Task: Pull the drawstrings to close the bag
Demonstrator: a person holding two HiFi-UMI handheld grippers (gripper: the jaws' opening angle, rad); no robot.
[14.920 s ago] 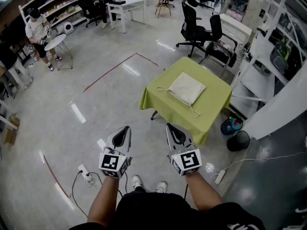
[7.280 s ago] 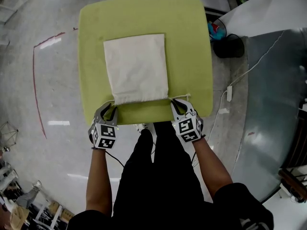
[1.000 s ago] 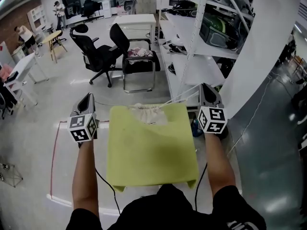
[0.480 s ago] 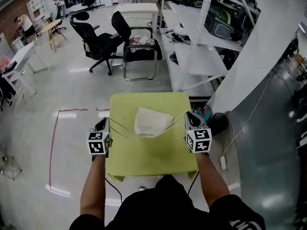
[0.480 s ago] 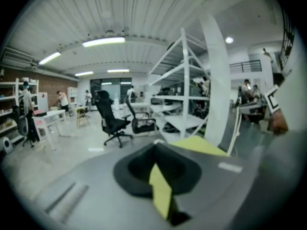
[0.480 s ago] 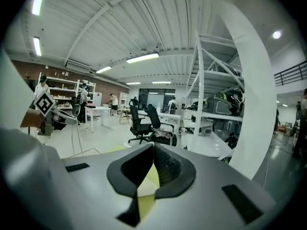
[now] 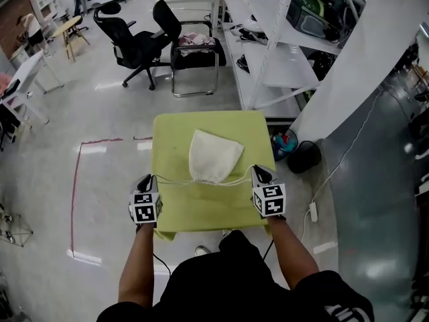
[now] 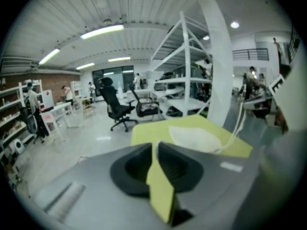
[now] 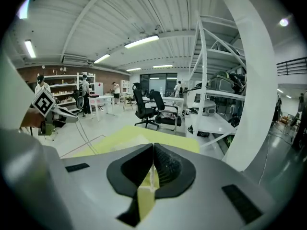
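Note:
The cream drawstring bag (image 7: 213, 154) lies on the green table (image 7: 201, 210) with its gathered mouth toward me. A thin cord (image 7: 174, 180) runs from the mouth to my left gripper (image 7: 145, 180). A second cord (image 7: 238, 178) runs to my right gripper (image 7: 258, 173). In the left gripper view the left gripper (image 8: 154, 145) has just been opening; green cloth shows through a narrow gap and no cord is between the jaws. The bag (image 8: 194, 139) lies ahead of it. In the right gripper view the right gripper (image 9: 153, 146) is shut on a pale strand of cord.
White shelving (image 7: 281, 45) stands beyond the table on the right, with black office chairs (image 7: 134, 39) behind it on the left. A dark bin (image 7: 305, 156) sits by the table's right side. Red tape (image 7: 74, 200) marks the floor at left.
Both grippers have come down and toward me, to the table's near edge. The bag has gone from bunched at the far edge to lying flat mid-table. The cords now hang slacker.

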